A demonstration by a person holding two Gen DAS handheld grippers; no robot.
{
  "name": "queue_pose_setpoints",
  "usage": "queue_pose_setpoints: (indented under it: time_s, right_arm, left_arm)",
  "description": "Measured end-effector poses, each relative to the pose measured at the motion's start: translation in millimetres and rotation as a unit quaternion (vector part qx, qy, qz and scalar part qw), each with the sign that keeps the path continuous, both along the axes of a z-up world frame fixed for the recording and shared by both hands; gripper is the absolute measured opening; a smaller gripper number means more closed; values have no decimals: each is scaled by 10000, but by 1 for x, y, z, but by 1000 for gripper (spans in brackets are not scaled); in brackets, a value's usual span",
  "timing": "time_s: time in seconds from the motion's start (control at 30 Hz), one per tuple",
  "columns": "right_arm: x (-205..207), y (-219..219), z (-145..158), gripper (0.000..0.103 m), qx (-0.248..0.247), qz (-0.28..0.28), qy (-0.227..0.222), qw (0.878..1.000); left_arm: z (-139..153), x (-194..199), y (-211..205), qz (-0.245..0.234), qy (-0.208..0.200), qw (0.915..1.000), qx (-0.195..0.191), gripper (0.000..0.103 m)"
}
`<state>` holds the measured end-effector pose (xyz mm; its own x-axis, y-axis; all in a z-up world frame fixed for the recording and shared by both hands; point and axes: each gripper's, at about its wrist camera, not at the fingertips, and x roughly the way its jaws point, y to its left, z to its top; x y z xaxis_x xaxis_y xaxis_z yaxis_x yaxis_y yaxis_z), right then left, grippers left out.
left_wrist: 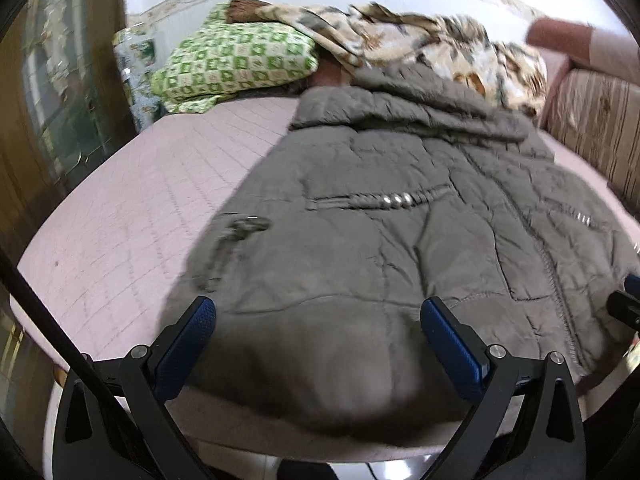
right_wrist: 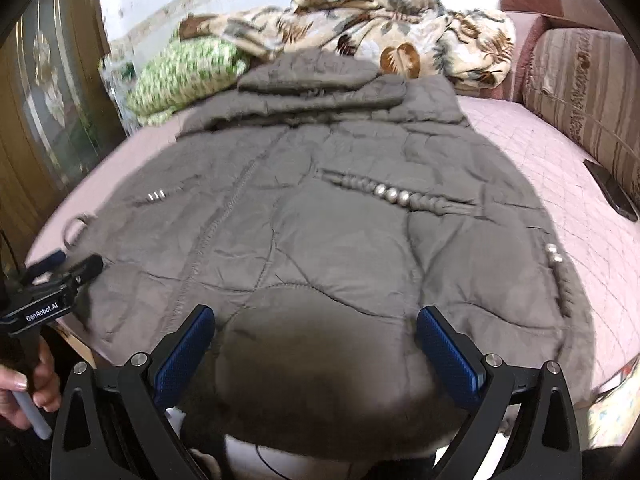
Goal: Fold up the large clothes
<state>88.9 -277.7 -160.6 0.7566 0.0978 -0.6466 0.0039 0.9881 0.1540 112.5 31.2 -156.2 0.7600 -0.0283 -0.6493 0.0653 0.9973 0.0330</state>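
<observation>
A large grey-brown quilted coat (left_wrist: 400,208) lies spread front-up on a pink bed (left_wrist: 120,208), hood toward the far side and hem at the near edge. It fills the right wrist view (right_wrist: 320,220) too. My left gripper (left_wrist: 318,312) is open over the hem's left part, blue pads wide apart. My right gripper (right_wrist: 316,320) is open over the hem's right part. The left gripper also shows at the left edge of the right wrist view (right_wrist: 72,264).
A green checked pillow (left_wrist: 236,64) and a leaf-print blanket (left_wrist: 420,44) lie at the head of the bed. A striped sofa (right_wrist: 580,92) stands on the right. A dark flat object (right_wrist: 612,192) lies by the sofa. A wooden cabinet (left_wrist: 48,120) is on the left.
</observation>
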Motion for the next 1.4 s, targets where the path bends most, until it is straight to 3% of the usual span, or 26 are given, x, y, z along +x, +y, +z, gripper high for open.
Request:
queue_pose_setpoints:
  time_s: [0.23,0.37,0.53,0.67,0.97,1.2,1.33,1.4]
  right_arm:
    - [-36,-49,32,102,162,-751,-577,9954]
    - [-41,-100,26,102,650,-1434,-504,9862]
    - [-48,-147,3,102,1560,-2057,-299,9656]
    - [-54,-163,-5,102,1879,-2220,-256,9564]
    - [-50,-169,-18,102,2248,-2262,-88,9477]
    - [-39,-158,-32,103,2343,-2097,203,9491]
    - [-29,-129,-35,103,2511,-1261,208,9595]
    - [-27,-109,-31,102,2694,-566,135,9613]
  left_arm:
    - [29,-4,70,743,-244,9945,-704,102]
    - [8,12,109,1062,272,9841,-1399,100]
    - [-4,14,119,1067,421,9723,-2038,96]
    - [-16,22,108,959,655,9681,-2222,96]
    - [-16,20,96,819,597,9737,-2043,96]
    - [-15,19,89,658,599,9746,-2053,96]
    - [-15,20,76,389,614,9769,-2009,96]
    - [-15,19,71,269,607,9775,-2004,96]
